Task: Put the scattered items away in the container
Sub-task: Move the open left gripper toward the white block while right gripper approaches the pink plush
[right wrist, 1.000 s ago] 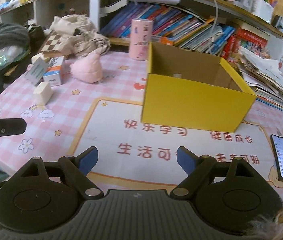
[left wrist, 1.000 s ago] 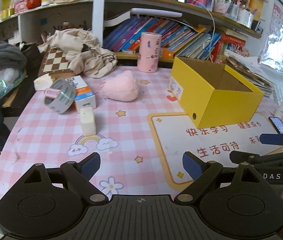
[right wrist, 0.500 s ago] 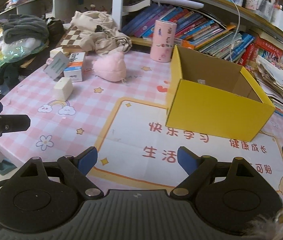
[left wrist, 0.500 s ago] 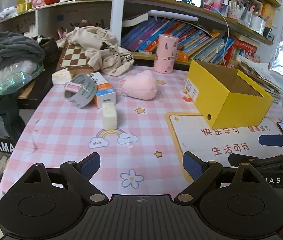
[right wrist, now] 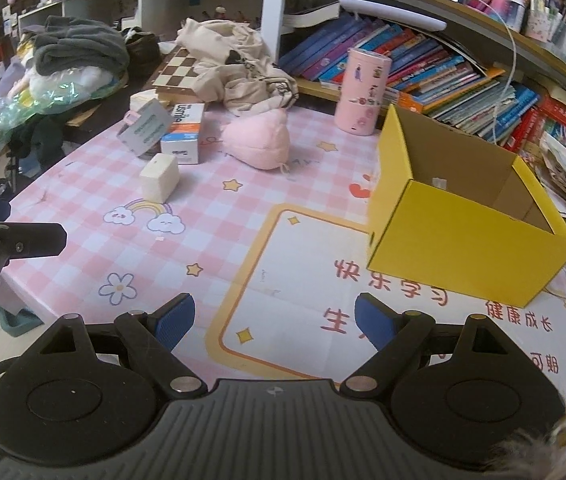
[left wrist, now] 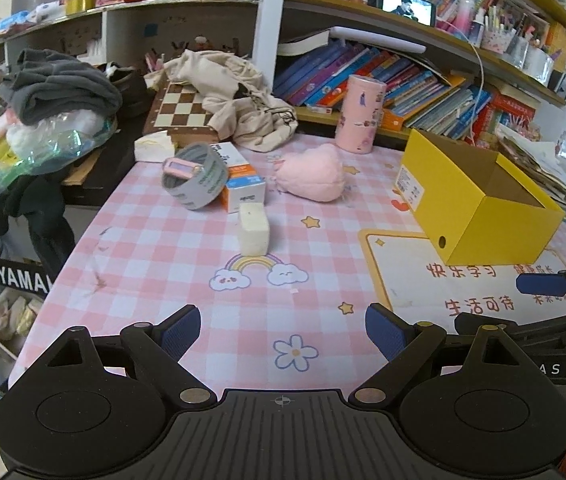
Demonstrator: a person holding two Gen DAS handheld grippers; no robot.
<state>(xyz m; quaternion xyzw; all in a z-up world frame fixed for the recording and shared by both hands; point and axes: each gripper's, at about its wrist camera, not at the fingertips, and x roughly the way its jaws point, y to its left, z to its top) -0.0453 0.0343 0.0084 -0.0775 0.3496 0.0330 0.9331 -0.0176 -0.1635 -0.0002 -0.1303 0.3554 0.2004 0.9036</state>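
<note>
Yellow box [right wrist: 463, 236] sits open-topped on the desk [right wrist: 243, 208], ahead and right of the right tool [right wrist: 275, 320], whose jaws are spread wide, holding nothing. Left tool [left wrist: 283, 330] likewise gapes empty; ahead of it stands a white block [left wrist: 253, 229], then a carton [right wrist: 183, 132] reading "Usmile".

Your pink checkered table [left wrist: 155, 264] carries a yellow box [left wrist: 479, 216] at right, pink plush [left wrist: 311, 178] centre, white block [left wrist: 253, 229] below it.
</note>
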